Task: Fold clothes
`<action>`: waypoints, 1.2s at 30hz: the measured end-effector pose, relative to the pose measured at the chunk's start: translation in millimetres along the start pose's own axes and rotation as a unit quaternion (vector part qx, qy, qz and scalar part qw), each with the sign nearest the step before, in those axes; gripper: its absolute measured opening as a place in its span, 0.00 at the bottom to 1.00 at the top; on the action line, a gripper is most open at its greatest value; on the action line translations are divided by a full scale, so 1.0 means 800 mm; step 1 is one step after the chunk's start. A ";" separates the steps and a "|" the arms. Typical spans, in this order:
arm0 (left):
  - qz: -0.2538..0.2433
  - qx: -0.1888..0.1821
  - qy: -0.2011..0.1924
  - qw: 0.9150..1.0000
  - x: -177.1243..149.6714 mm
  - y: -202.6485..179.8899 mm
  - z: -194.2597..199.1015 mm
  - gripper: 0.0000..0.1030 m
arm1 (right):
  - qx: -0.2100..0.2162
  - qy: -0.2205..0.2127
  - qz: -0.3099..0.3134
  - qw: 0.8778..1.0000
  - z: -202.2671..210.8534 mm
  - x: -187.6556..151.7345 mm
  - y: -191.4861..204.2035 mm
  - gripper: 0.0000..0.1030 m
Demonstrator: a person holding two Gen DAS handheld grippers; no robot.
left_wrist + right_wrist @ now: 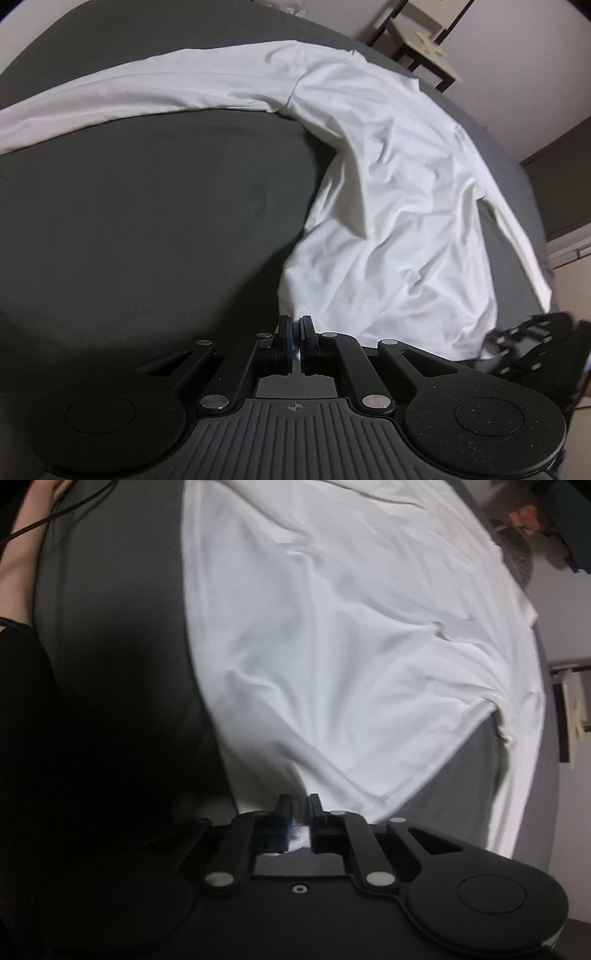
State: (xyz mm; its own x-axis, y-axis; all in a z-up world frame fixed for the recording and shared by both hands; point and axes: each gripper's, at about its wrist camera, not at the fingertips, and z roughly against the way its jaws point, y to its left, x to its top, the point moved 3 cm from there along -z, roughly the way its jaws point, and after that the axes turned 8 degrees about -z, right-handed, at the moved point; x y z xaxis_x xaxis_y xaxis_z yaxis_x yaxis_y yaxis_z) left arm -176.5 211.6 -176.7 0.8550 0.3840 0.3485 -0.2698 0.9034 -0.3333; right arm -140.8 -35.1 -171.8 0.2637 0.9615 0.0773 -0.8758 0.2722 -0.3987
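Both tools (295,326) (299,805) pinch the white shirt's (388,206) hidden hem.

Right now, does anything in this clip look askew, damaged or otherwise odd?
Nothing damaged or spilled. The white shirt lies wrinkled and slightly crooked on the grey bed, one long sleeve stretched out sideways. Both the left gripper and right gripper are shut on its hem, normal for starting a fold.
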 end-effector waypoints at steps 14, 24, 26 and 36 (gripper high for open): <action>-0.081 0.000 -0.051 0.995 0.019 -0.028 0.100 0.04 | 0.029 -0.120 -0.137 0.983 0.185 -0.043 -0.132 0.06; -0.492 0.132 0.024 0.860 -0.023 -0.132 0.003 0.86 | 0.055 -0.072 -0.141 0.986 0.097 -0.048 -0.112 0.06; -0.568 0.139 0.051 0.809 -0.036 -0.137 -0.008 0.86 | 0.057 -0.071 -0.143 0.986 0.092 -0.051 -0.113 0.06; -0.654 0.145 0.108 0.734 -0.060 -0.125 -0.058 0.83 | 0.064 -0.080 -0.144 0.984 0.084 -0.055 -0.120 0.07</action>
State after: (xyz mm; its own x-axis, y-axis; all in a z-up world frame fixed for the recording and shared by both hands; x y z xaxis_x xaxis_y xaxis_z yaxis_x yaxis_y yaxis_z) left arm -170.2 94.0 -200.5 0.5081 -0.8600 0.0461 0.7891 0.4863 0.3753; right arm -95.7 -101.0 -75.4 0.4510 0.8344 0.3167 -0.8199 0.5275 -0.2223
